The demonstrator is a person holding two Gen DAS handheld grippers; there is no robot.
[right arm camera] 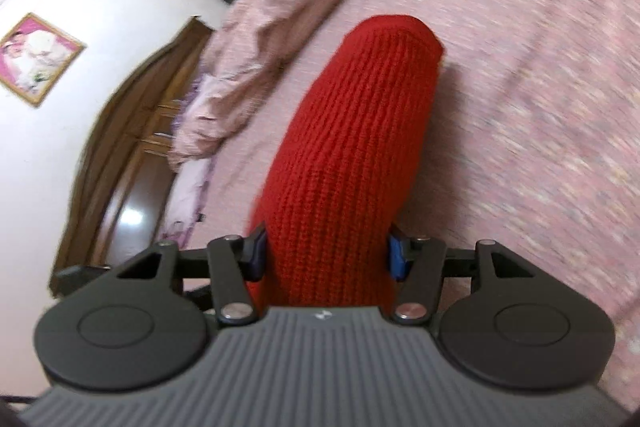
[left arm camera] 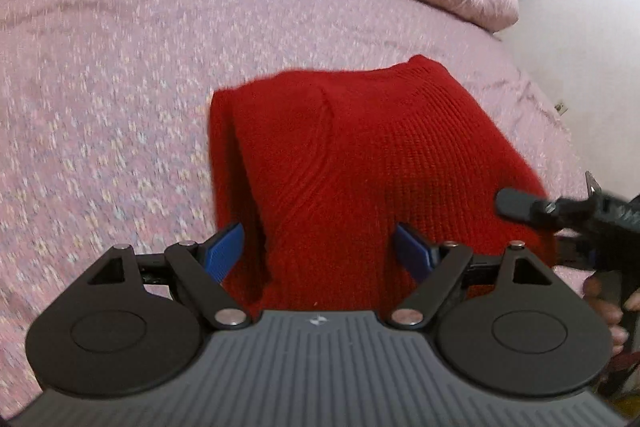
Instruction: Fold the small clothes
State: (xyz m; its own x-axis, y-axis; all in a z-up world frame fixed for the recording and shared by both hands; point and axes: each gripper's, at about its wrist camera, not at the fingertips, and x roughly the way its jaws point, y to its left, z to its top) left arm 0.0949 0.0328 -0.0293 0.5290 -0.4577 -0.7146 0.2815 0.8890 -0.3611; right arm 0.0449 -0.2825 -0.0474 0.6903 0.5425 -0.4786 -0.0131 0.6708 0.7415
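The left gripper (left arm camera: 320,251), blue pads spread wide, straddles the near edge of a red ribbed-knit sweater (left arm camera: 360,155) on the pink bedspread (left arm camera: 100,87). The right gripper (right arm camera: 326,255) likewise brackets it, grip uncertain. The sweater's long axis runs toward twelve o'clock.

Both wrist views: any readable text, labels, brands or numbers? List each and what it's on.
No readable text in either view.
Left gripper body: small white emblem, a mark, no letters.
Right gripper body: same emblem, blurred.
Framed picture on the wall: too blurred to tell any writing.
Red knit sweater: no tag or label showing.
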